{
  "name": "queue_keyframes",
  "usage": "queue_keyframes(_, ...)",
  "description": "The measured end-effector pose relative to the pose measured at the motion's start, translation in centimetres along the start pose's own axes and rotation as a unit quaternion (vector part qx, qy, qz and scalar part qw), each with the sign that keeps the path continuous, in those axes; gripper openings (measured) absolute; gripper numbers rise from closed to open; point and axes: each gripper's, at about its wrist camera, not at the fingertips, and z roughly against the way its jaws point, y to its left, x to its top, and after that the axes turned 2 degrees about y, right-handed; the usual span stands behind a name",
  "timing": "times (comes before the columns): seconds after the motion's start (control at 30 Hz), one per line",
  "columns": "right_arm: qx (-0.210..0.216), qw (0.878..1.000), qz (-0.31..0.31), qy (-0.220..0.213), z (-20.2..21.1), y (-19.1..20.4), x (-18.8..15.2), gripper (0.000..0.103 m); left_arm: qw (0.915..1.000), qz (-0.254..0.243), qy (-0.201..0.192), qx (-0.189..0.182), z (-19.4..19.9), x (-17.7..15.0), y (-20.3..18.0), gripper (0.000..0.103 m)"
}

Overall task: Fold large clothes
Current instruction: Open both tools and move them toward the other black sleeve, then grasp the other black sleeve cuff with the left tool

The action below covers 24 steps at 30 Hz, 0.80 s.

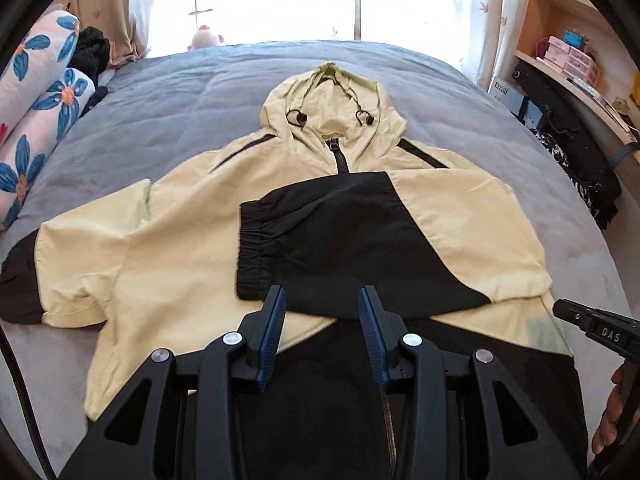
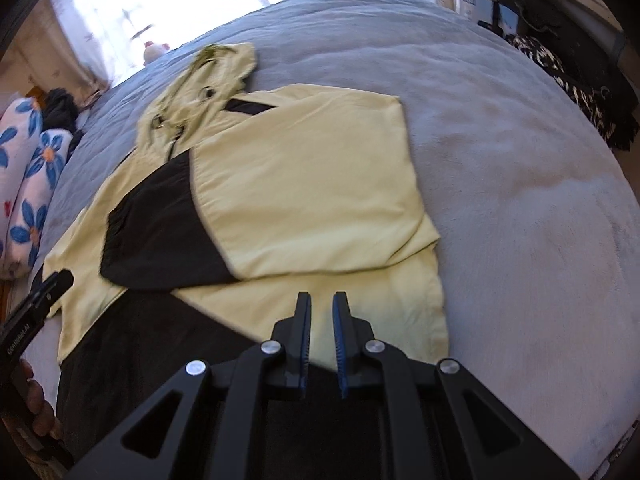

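Hoodie one, on bed; claws two, empty.

One hooded jacket is counted on one bed — two drawcord toggles are seen at its hood. Two flowered pillows are counted at the bedside, one plush toy by the window, and two grippers — left gripper, right gripper.

Jacket: matt woven cloth, pale yellow and black, lightly creased, with ribbed elastic cuff and a dark zip. Bedcover: soft grey, slightly fuzzy fabric. Left gripper: matt black plastic, ridged blue pads, shiny metal rivets. Pillows: smooth printed floral cloth. Shelf: pale wood.
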Motion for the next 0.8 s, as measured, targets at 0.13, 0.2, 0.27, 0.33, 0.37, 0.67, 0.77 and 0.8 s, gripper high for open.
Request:
queue_keyframes(0.13,0.002,1.0,0.024,-0.012,2.1,2.6,-1.2,0.011,0.9999,0.012,-0.006,0.002,3.2,-1.0,2.0,0.037)
queue_keyframes(0.2,0.006,0.999,0.038,-0.018,3.1,4.2,-1.7,0.011,0.9998,0.019,-0.006,0.002,4.5,-1.5,3.5,0.037)
queue_keyframes(0.27,0.01,0.998,0.051,-0.023,3.9,5.8,-2.1,0.011,0.9996,0.024,-0.007,0.013,5.8,-2.1,5.4,0.041)
queue_keyframes(0.33,0.021,0.997,0.071,-0.031,4.9,8.2,-2.6,0.011,0.9991,0.028,-0.011,0.03,7.3,-2.7,7.6,0.047)
queue_keyframes(0.37,0.025,0.996,0.079,-0.034,5.3,9.3,-2.9,0.011,0.9985,0.032,-0.015,0.042,8.3,-3.1,9.1,0.049)
queue_keyframes(0.67,0.054,0.984,0.151,-0.071,7.9,20.4,-4.8,0.012,0.992,0.069,-0.026,0.102,13.2,-5.8,20.2,0.055)
queue_keyframes(0.77,0.059,0.979,0.174,-0.085,8.1,24.2,-5.6,0.024,0.9897,0.078,-0.028,0.116,13.8,-6.4,22.9,0.057)
queue_keyframes(0.8,0.061,0.978,0.178,-0.09,8.1,25.2,-5.8,0.026,0.9891,0.082,-0.028,0.119,14.0,-6.6,24.0,0.057)
